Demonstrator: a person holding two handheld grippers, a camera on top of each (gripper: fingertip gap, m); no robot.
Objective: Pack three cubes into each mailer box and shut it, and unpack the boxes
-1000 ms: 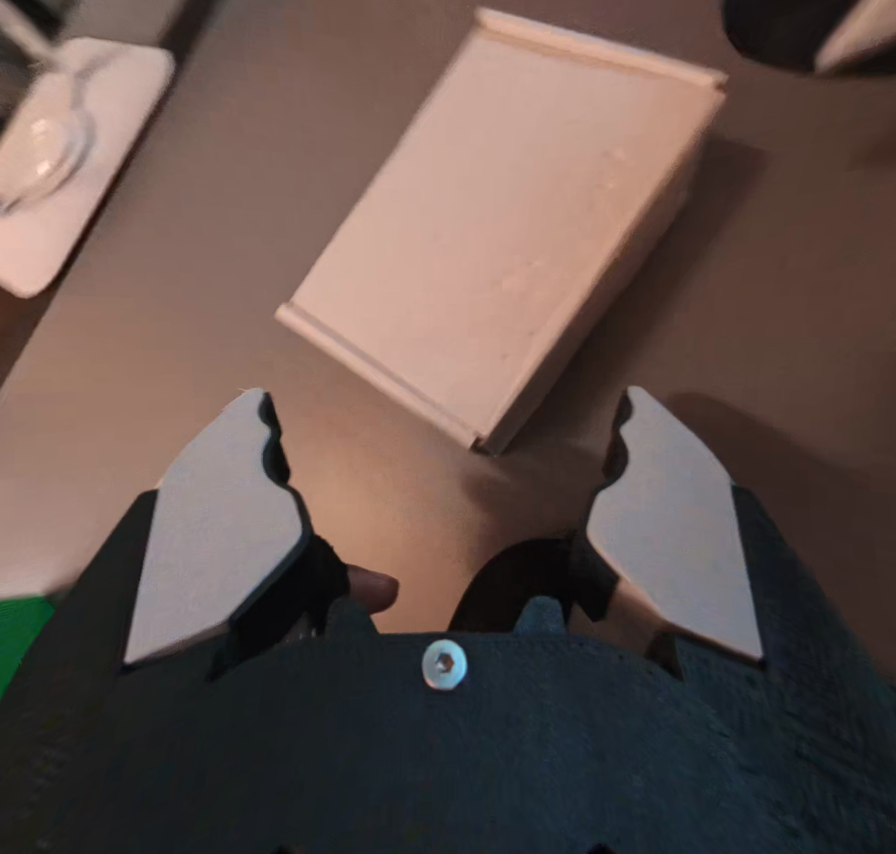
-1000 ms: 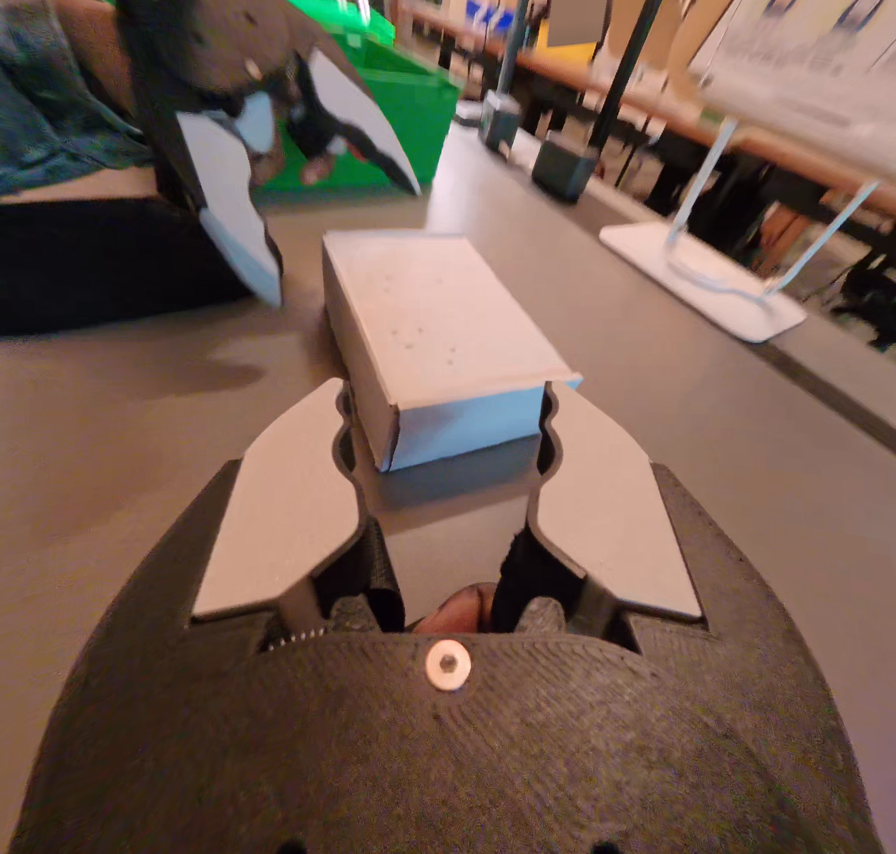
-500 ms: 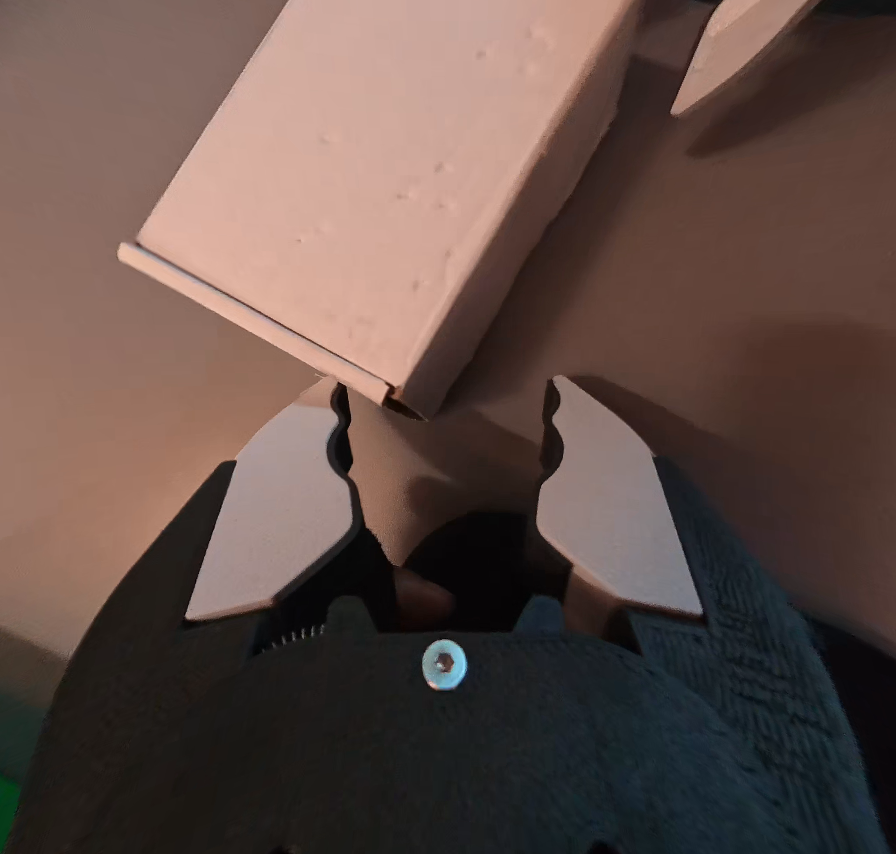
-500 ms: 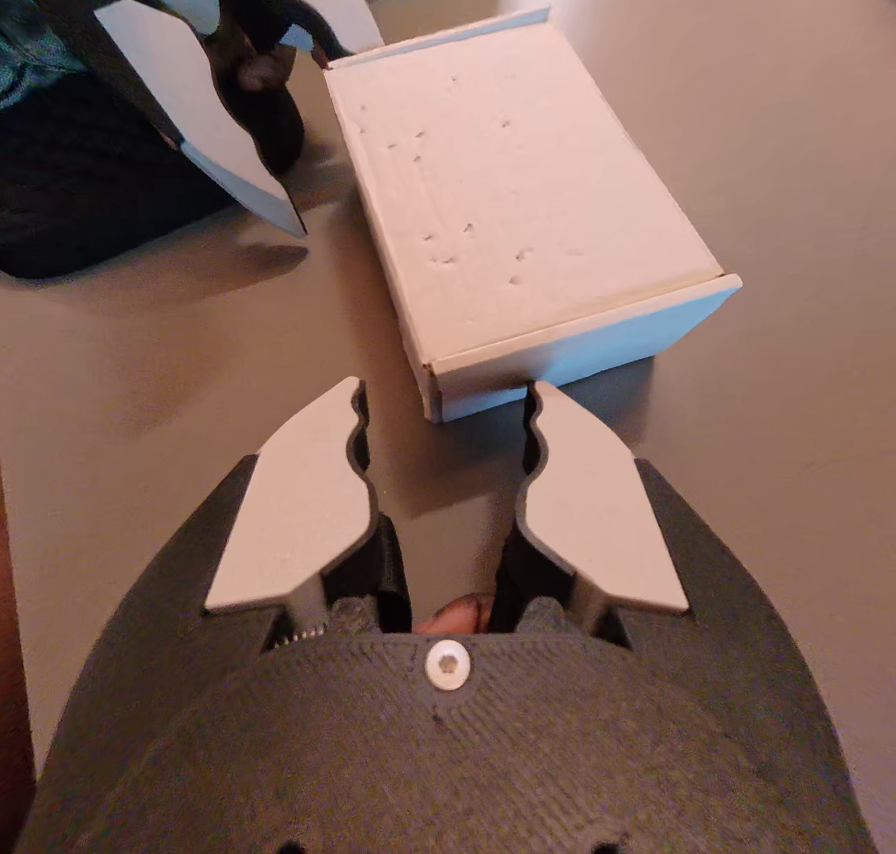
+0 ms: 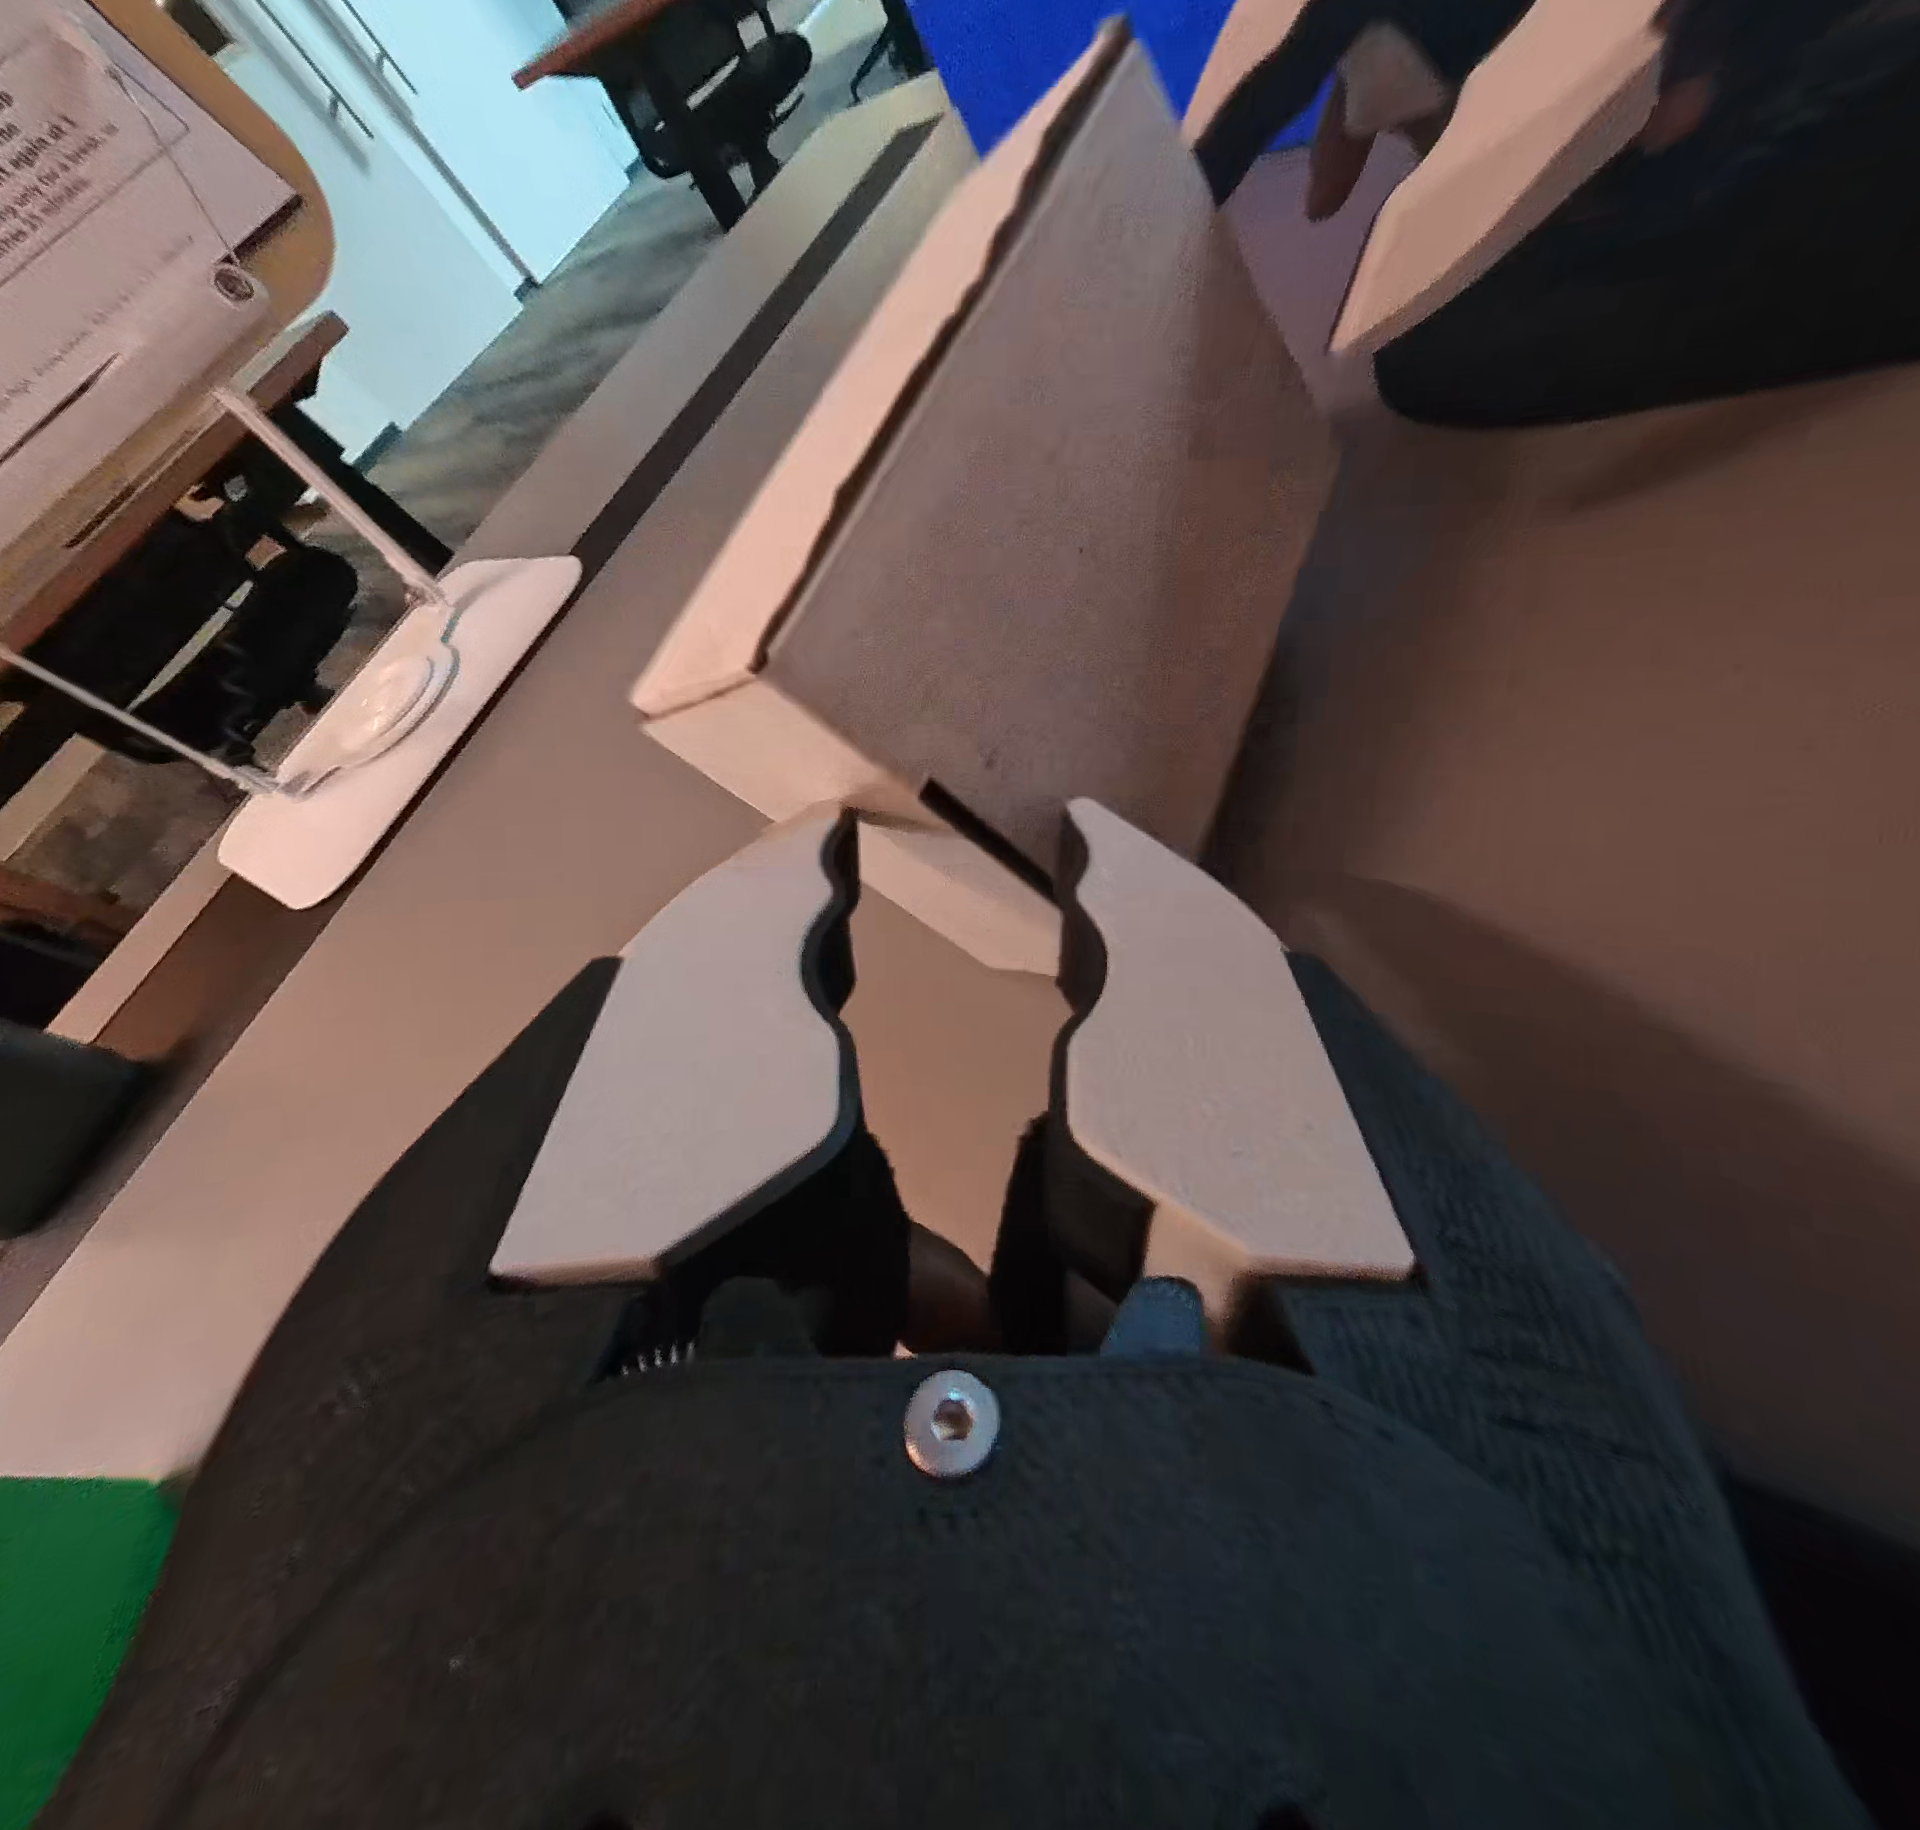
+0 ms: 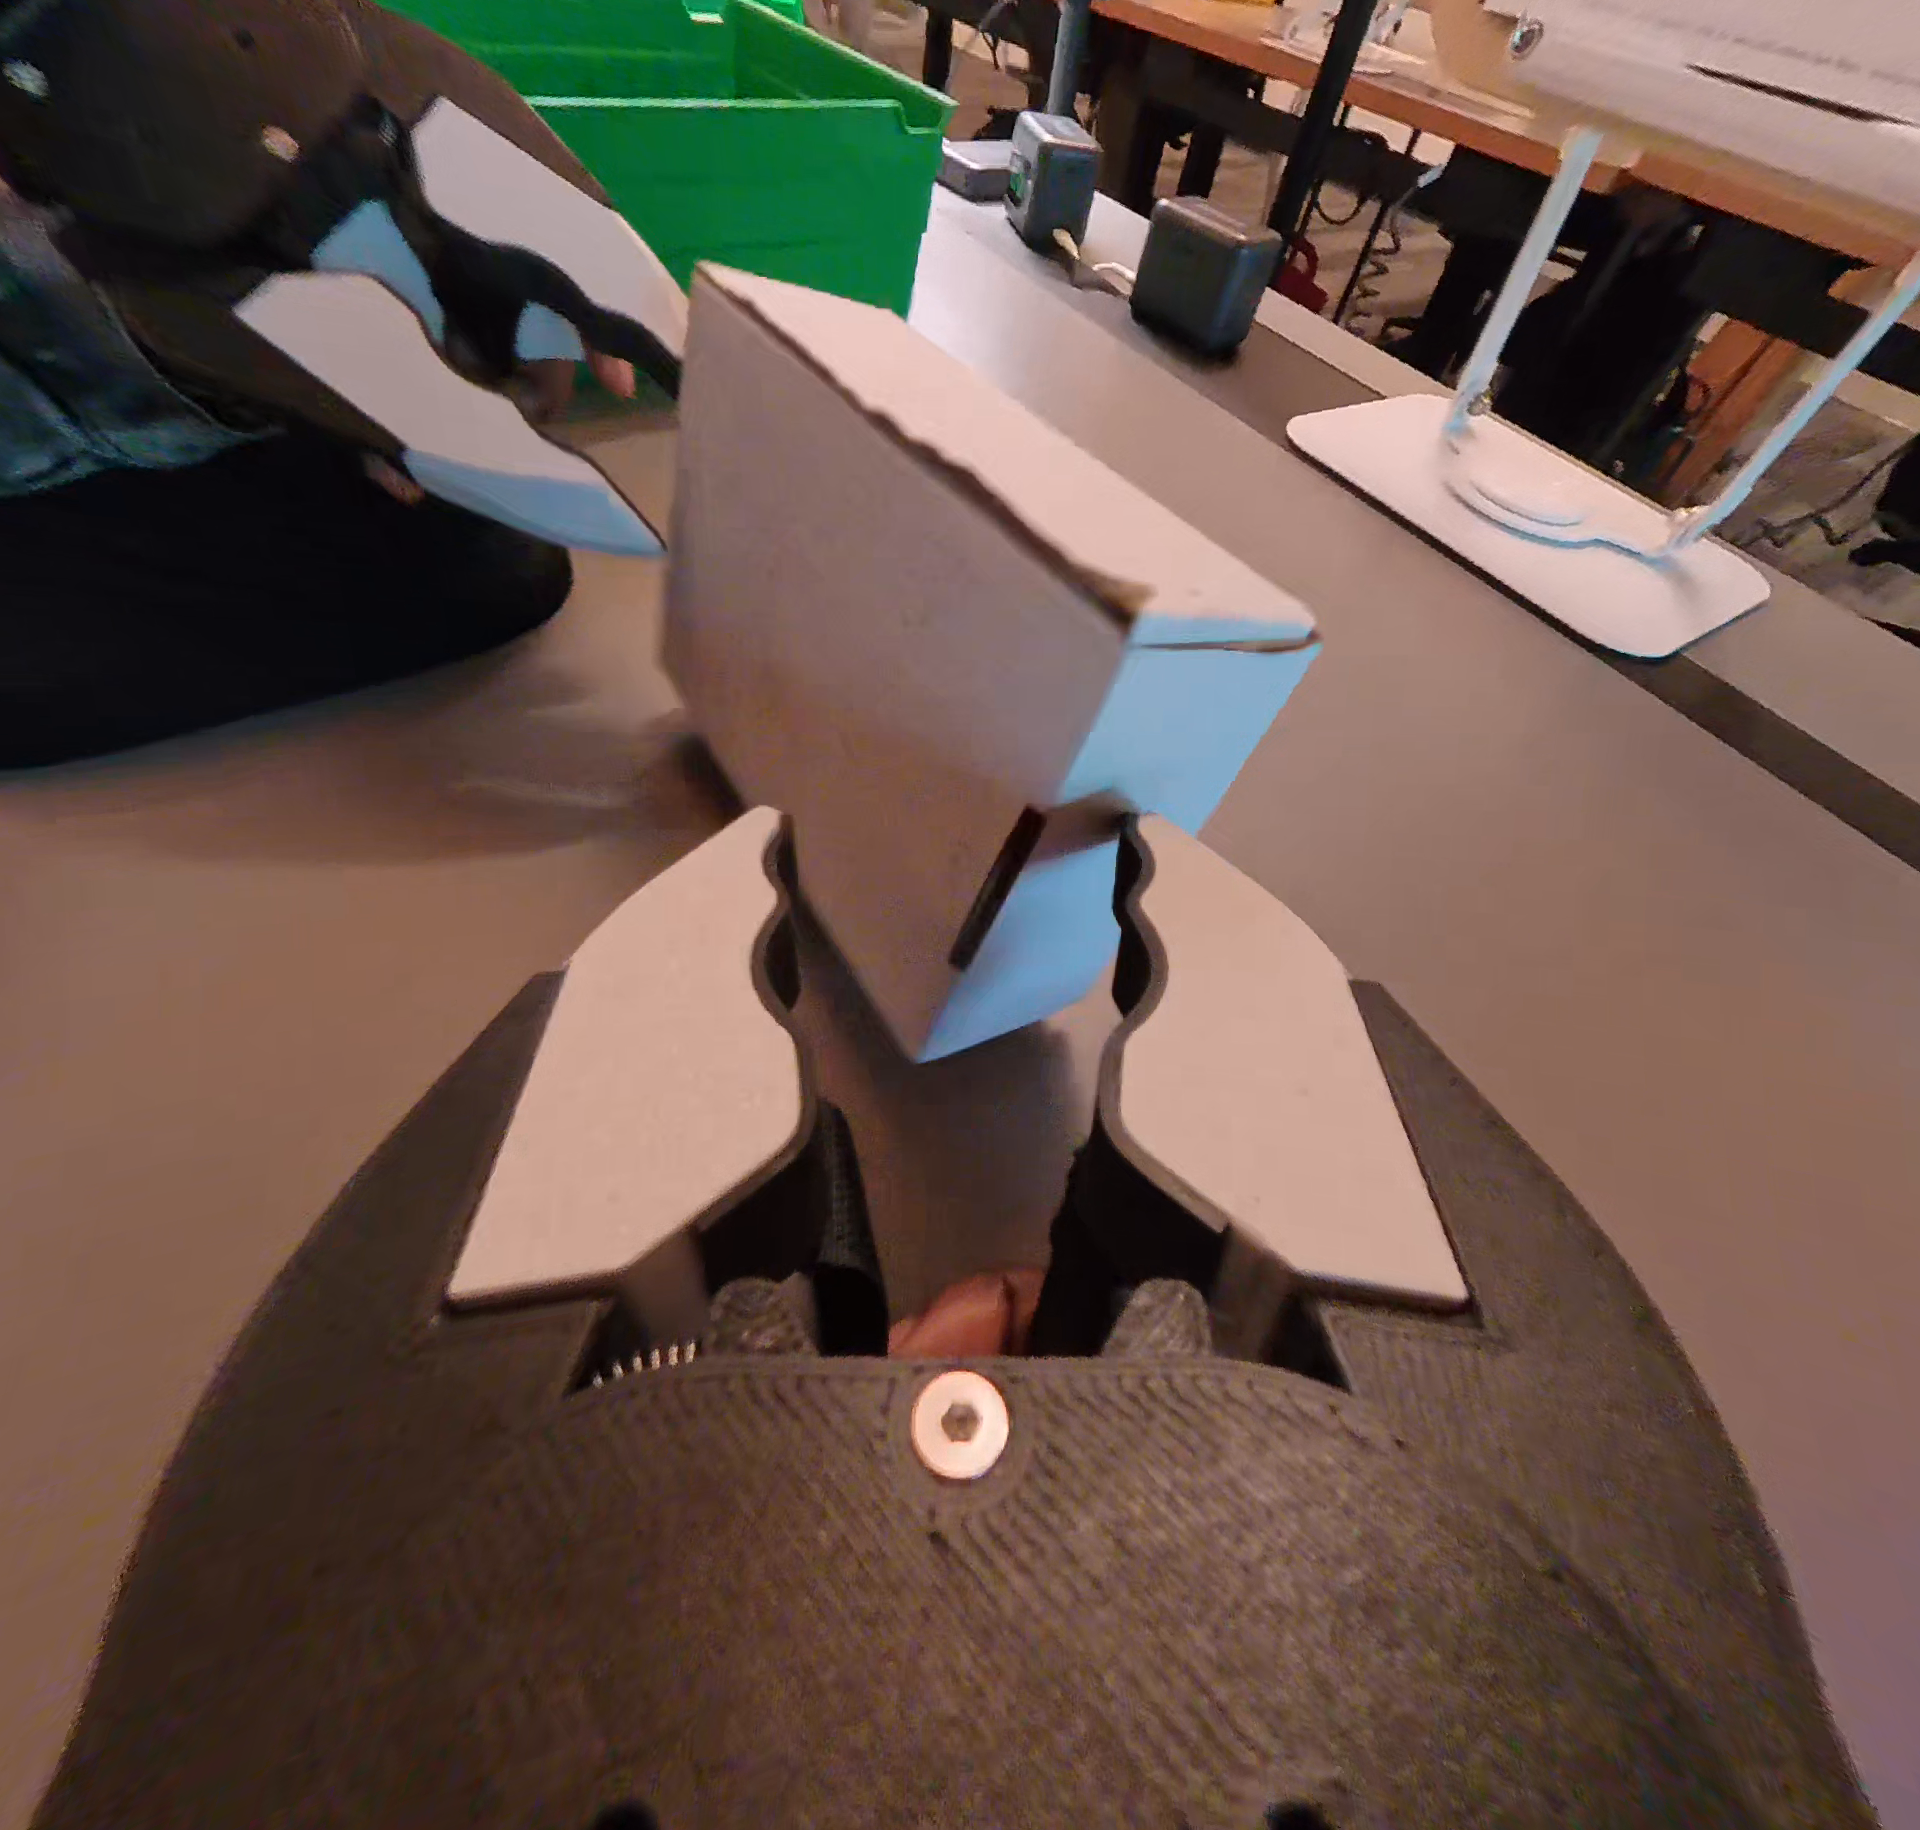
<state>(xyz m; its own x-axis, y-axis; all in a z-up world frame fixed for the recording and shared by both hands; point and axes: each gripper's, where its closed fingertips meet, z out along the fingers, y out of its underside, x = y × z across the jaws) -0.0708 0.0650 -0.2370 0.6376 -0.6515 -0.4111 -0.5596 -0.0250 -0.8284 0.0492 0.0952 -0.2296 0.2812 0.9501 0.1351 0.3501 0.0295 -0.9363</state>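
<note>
Mailer box [image 6: 914, 575] tipped up on the table [image 6: 1455, 949], one corner between each claw's fingers.

Right wrist view: the closed white box fills the centre of the frame, tilted, its near lower corner sitting inside the right claw [image 6: 951, 907], whose grey fingers stand narrowly apart on either side of that corner; whether they press it cannot be told. The left claw [image 6: 540, 398] shows at upper left, at the box's far end. Green bins [image 6: 727, 107] lie across the top of the frame, a white stand [image 6: 1538, 523] at right. Left wrist view: the box [image 5: 1039, 492] runs from centre to upper right, its near corner between the fingers of the left claw [image 5: 956, 876], set narrowly apart; contact is unclear. The right claw [image 5: 1455, 139] appears blurred at upper right.
</note>
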